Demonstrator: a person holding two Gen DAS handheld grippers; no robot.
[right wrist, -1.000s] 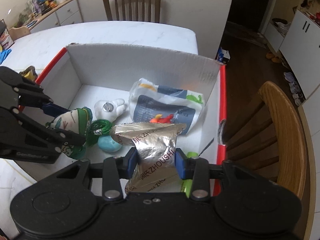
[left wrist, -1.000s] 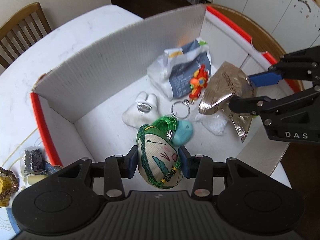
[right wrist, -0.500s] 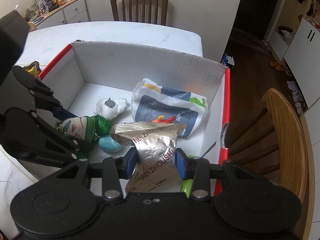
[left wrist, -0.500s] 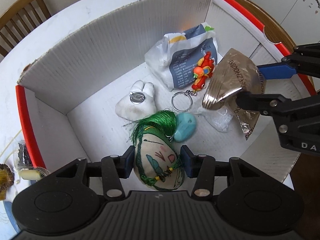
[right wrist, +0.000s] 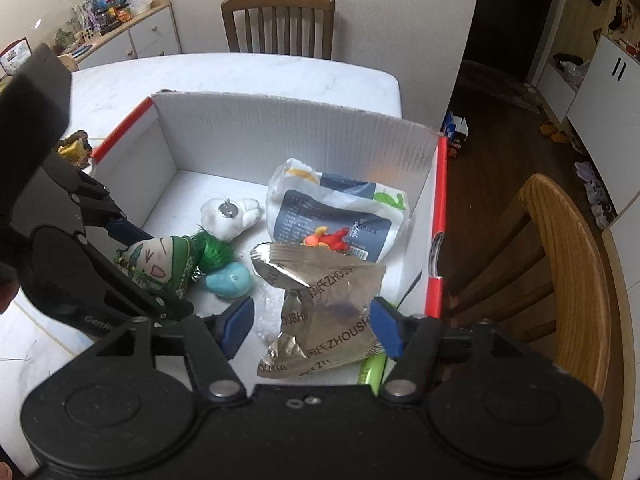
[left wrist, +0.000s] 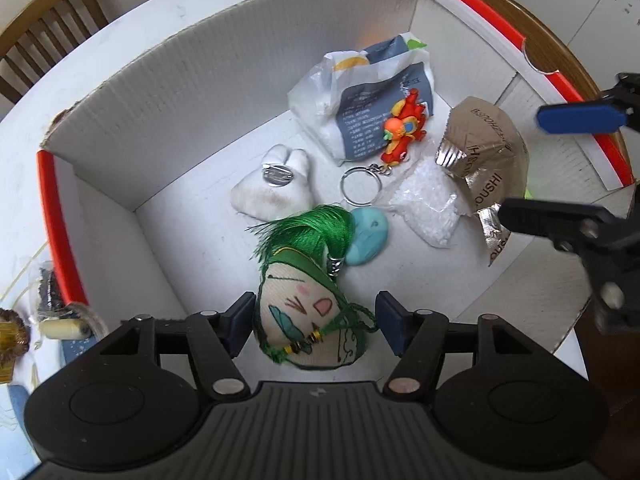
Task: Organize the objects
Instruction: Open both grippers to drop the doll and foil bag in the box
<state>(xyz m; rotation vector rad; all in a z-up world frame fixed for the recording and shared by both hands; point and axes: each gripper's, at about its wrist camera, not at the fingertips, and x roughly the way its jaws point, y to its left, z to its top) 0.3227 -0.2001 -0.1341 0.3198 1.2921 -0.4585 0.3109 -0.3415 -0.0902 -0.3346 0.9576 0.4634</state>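
Observation:
A white cardboard box (left wrist: 224, 92) with red rims sits on the white table. My left gripper (left wrist: 316, 324) hangs over its near side, jaws opening; the green-haired cloth doll (left wrist: 308, 320) lies on the box floor between the pads, which stand apart from it. My right gripper (right wrist: 312, 324) is opening too; the silver foil snack bag (right wrist: 328, 312) rests in the box between its blue pads (right wrist: 386, 332), free of them. The same bag (left wrist: 484, 160) shows at the right in the left wrist view, below the right gripper's fingers (left wrist: 576, 118).
The box also holds a white plush (left wrist: 274, 188), a blue-and-white pouch (left wrist: 368, 108), a red figure keychain (left wrist: 400, 132), a teal blob (left wrist: 366, 236) and a clear packet (left wrist: 428, 208). Wooden chairs (right wrist: 560, 264) stand around the table. Small items (left wrist: 48, 308) lie left of the box.
Both grippers opened and let go: the doll now lies on the box floor and the foil bag has dropped lower and spread out. Both grippers sit a little lower in the box.

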